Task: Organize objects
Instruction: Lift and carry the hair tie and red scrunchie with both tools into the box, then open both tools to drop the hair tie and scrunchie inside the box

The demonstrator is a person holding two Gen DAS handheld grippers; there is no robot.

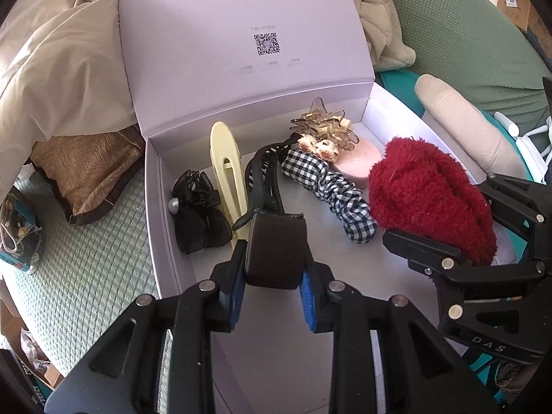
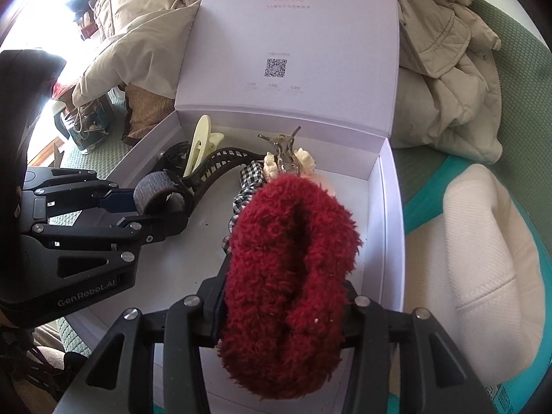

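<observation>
Scrunchie [image 2: 289, 269], red and fluffy, sits between the right claw's [image 2: 284, 314] part-open jaws above the box [image 2: 386, 241]. Left claw [image 1: 272, 283] pinches a dark band [image 1: 276, 248].

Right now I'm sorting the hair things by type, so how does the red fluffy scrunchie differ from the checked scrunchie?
The red fluffy scrunchie is plain dark red and shaggy; the checked scrunchie is smooth black-and-white gingham. The red one looks much bulkier. It sits between the right gripper fingers, while the checked one lies loose on the box floor. Both are fabric and inside the open box.
</observation>
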